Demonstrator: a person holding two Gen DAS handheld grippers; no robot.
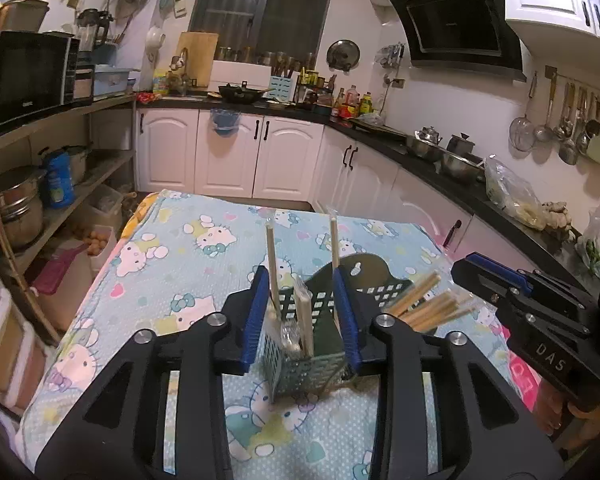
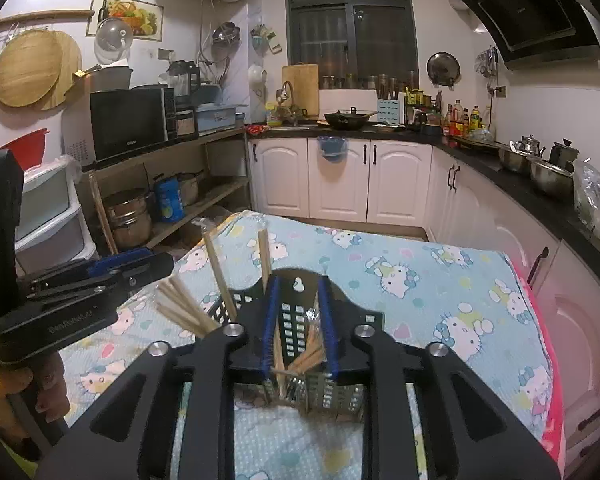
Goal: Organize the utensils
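Only the left wrist view shows ginger (image 1: 556, 213).

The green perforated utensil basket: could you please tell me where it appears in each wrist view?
Left wrist view: the utensil basket sits low at centre, between the left gripper fingers.
Right wrist view: it sits low at centre, below the right gripper fingers.
Shared landmark: the wok on the far counter below the window.
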